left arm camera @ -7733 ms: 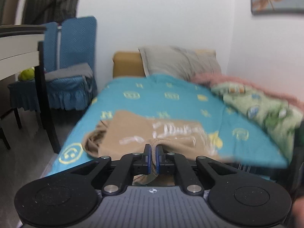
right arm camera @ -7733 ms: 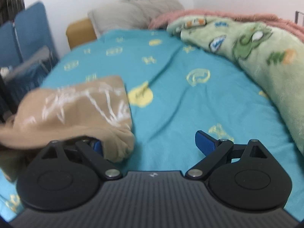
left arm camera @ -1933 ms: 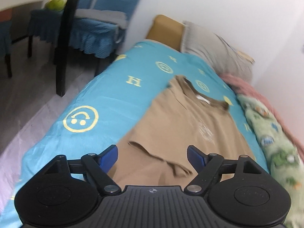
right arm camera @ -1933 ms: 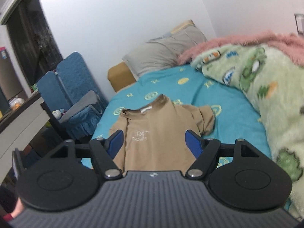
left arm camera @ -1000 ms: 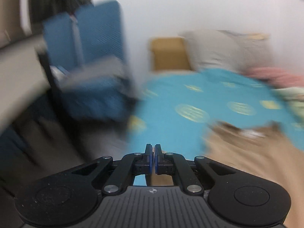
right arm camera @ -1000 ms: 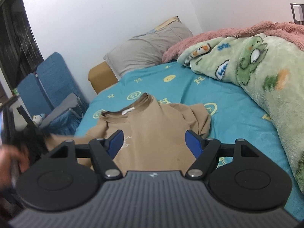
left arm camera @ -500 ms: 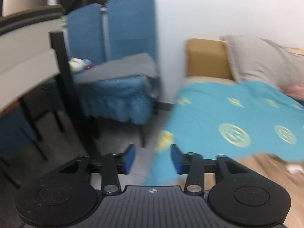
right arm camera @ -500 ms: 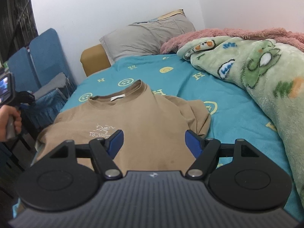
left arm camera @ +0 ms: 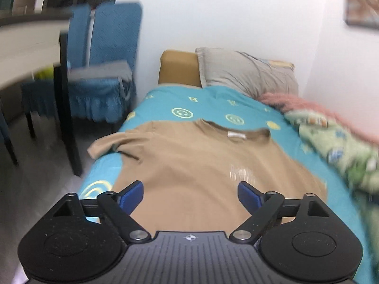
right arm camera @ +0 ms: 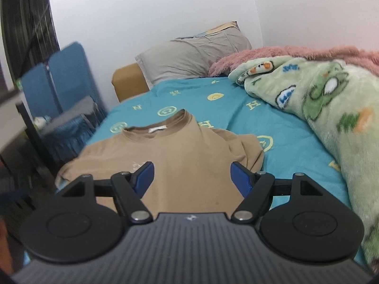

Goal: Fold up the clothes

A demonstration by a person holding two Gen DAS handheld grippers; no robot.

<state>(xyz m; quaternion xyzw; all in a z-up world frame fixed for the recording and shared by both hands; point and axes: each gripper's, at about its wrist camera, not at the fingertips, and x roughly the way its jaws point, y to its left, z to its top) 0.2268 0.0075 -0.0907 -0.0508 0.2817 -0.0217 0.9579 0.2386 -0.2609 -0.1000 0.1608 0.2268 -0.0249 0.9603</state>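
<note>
The tan T-shirt [left arm camera: 196, 165] lay spread flat, front up, on the teal bedsheet [left arm camera: 208, 104], its collar toward the grey pillow [left arm camera: 246, 71] and its hem nearest the cameras. No fold across the body was visible; the garment was open to its full width, so the folding itself remained to be done as far as these views settle it. The left gripper [left arm camera: 190, 195] hovered over the hem area with its fingers wide apart and nothing between them; the right gripper [right arm camera: 191, 176] was likewise held above the lower body of the shirt, fingers spread and empty. The left wrist view showed the left sleeve [left arm camera: 106, 145] stretched out and overhanging the edge of the bed beside the blue chair [left arm camera: 104, 71], a detail the right view gave only dimly. The right wrist view showed what the left did not: the right sleeve [right arm camera: 246, 149] lay bunched and doubled on itself beside the body, not laid flat, with the green blanket [right arm camera: 331, 108] well apart from it. The left view was somewhat blurred; the chest print could not be read.
</note>
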